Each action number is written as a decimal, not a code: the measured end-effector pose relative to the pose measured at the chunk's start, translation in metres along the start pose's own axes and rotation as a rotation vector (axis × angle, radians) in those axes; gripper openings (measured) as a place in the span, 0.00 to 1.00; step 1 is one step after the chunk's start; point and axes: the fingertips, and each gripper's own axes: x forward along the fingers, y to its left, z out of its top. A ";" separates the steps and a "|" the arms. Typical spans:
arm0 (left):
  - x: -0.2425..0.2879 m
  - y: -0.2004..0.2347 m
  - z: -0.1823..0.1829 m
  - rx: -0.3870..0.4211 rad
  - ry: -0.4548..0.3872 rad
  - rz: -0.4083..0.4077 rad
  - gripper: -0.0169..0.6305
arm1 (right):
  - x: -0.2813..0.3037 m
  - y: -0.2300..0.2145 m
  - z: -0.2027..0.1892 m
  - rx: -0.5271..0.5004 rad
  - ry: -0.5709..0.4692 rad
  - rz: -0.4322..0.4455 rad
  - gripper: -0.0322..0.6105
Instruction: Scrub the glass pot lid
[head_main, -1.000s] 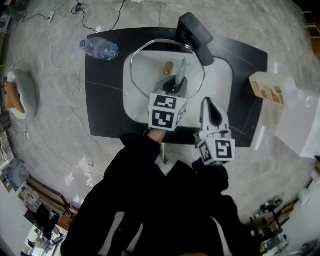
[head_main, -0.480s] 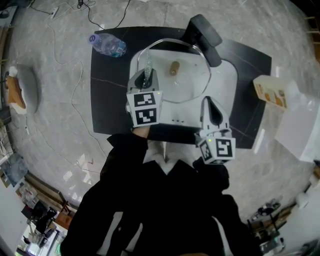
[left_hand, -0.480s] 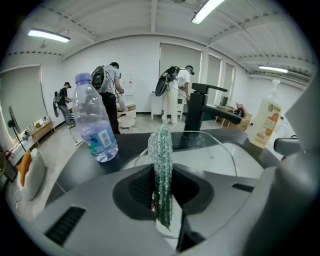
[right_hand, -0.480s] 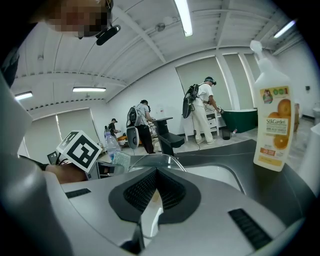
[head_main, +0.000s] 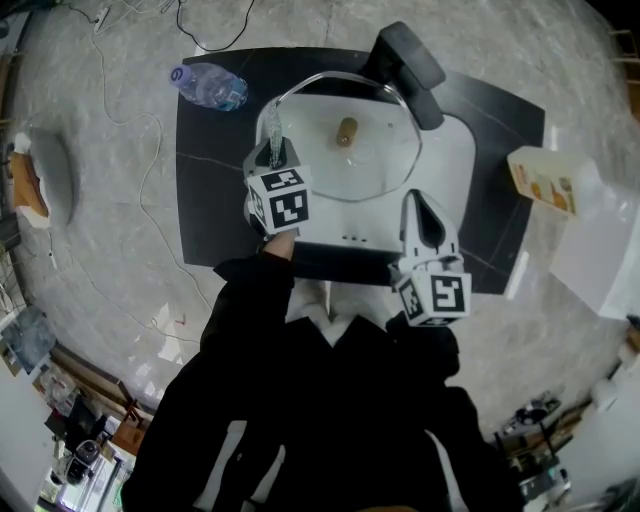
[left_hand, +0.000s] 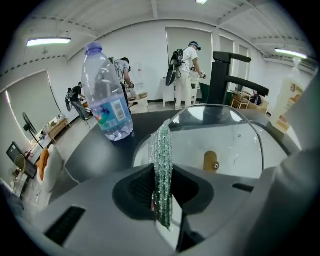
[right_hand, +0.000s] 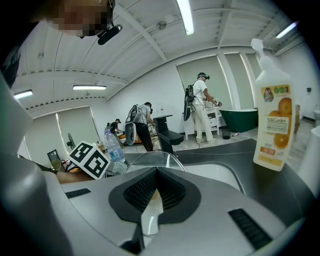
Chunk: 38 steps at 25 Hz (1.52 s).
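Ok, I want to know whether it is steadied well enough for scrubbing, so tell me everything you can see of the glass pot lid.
The glass pot lid is round and clear, with a thin metal rim and a small tan knob at its centre. It seems tilted over the white sink basin, before the black faucet. The right gripper looks shut on its near rim. The left gripper holds a sparkly green scrub cloth at its left edge; contact is unclear.

You're over a pale marbled floor (head_main: 100, 230) with cables (head_main: 128, 128) trailing across it and a dark countertop (head_main: 212, 200) ahead. White walls (left_hand: 145, 50), bright ceiling strip lights (right_hand: 186, 15), people (right_hand: 204, 105) beyond.
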 end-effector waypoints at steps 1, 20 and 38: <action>0.003 -0.002 -0.001 -0.002 0.006 -0.002 0.13 | 0.000 -0.002 -0.001 0.001 0.002 -0.004 0.05; 0.045 -0.039 -0.016 -0.028 0.101 -0.131 0.13 | 0.004 -0.025 -0.018 0.036 0.034 -0.049 0.05; 0.045 -0.076 -0.017 -0.019 0.121 -0.174 0.13 | 0.009 -0.034 -0.019 0.041 0.038 -0.046 0.05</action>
